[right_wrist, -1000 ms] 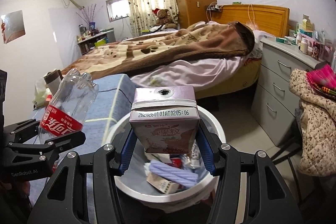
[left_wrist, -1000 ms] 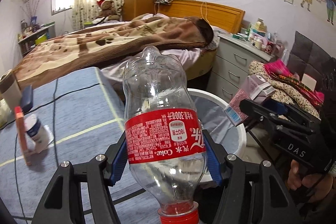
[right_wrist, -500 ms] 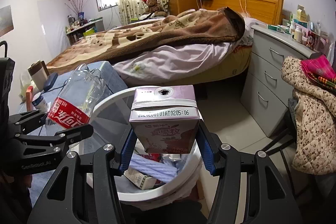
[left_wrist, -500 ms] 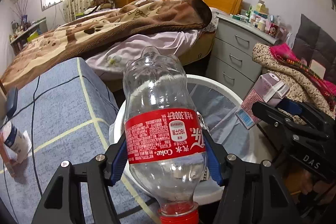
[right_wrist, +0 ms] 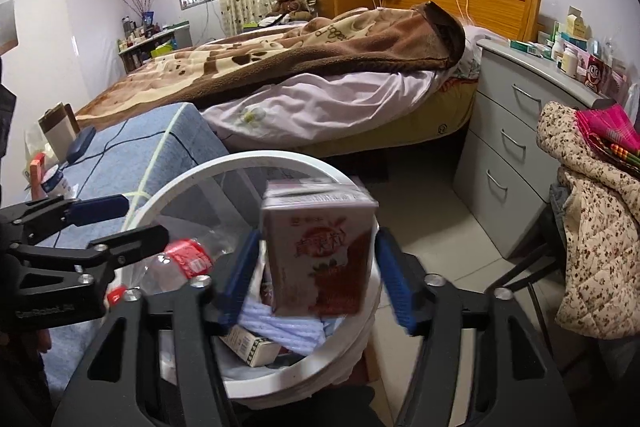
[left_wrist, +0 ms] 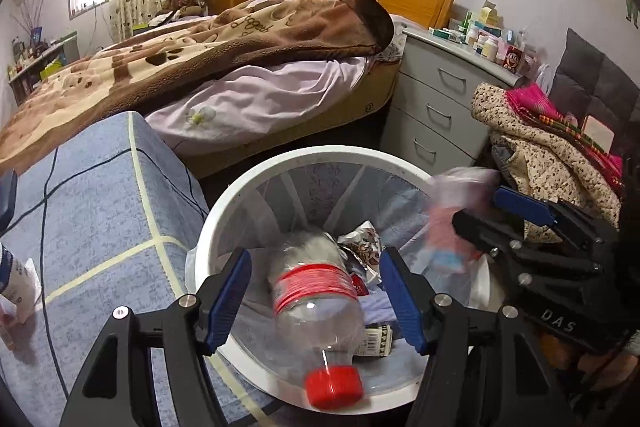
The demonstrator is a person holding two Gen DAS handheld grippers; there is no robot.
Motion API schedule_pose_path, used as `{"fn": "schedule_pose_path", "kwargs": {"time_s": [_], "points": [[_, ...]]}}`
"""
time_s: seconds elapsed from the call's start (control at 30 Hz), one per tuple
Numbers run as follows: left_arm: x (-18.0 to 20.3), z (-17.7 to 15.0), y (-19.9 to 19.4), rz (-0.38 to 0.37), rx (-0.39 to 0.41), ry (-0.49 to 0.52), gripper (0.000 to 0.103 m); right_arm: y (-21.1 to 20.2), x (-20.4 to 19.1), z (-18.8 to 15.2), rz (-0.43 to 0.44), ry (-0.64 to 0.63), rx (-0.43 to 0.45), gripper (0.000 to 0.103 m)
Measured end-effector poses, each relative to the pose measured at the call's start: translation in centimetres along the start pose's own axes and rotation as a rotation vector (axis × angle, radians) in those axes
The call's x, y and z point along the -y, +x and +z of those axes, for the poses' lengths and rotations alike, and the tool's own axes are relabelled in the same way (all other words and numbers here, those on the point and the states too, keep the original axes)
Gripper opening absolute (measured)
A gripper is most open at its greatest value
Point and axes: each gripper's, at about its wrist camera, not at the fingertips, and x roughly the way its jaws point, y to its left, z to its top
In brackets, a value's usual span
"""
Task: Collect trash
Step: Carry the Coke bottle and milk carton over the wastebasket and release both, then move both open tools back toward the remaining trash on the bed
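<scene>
- Left gripper (left_wrist: 314, 301): jaws apart, blue pads clear of the bottle on both sides; nothing gripped. Held over the bin mouth.
- Right gripper (right_wrist: 316, 277): jaws opening, pads standing off the carton between them; carton blurred and no longer pressed.
- Step in hand, as judged: the drop. Both pieces of trash are being let go into the bin at once.
- Plastic bottle (left_wrist: 316, 291): clear, empty, red label band, red cap (left_wrist: 334, 387) toward the camera; tilted, blurred, lying between the left pads over the bin's near rim.
- Milk carton (right_wrist: 318, 251): small box, mauve top, red fruit print on the face; upright, just above the bin contents.
- Waste bin (left_wrist: 224, 203): round, white rim, lined with a clear bag; already holds a small box, pale blue wrapping and a crumpled printed wrapper (left_wrist: 360, 245).
- Next move, as judged: draw both grippers up and back clear of the rim, then turn toward the blue cloth-covered surface (left_wrist: 100, 195), where small items remain at its far left edge; whether these are trash cannot be told.
</scene>
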Motion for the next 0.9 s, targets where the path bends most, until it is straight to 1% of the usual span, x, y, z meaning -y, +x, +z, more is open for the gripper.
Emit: {"fn": "schedule_pose_path", "kwargs": {"time_s": [0.27, 0.77, 0.9], "points": [[-0.6, -0.2, -1.2, 0.028, 0.02, -0.012, 0.066, -0.6, 0.0, 0.1, 0.005, 0.011, 0.013, 0.07], [-1.8, -1.3, -4.4, 0.035, 0.062, -0.049, 0.066, -1.9, -1.3, -0.2, 0.013, 0.009, 0.042, 0.07], [-2.6, -1.8, -5.5, 0.057, 0.079, -0.062, 0.066, -2.1, -1.7, -0.2, 0.019, 0.007, 0.049, 0.07]]}}
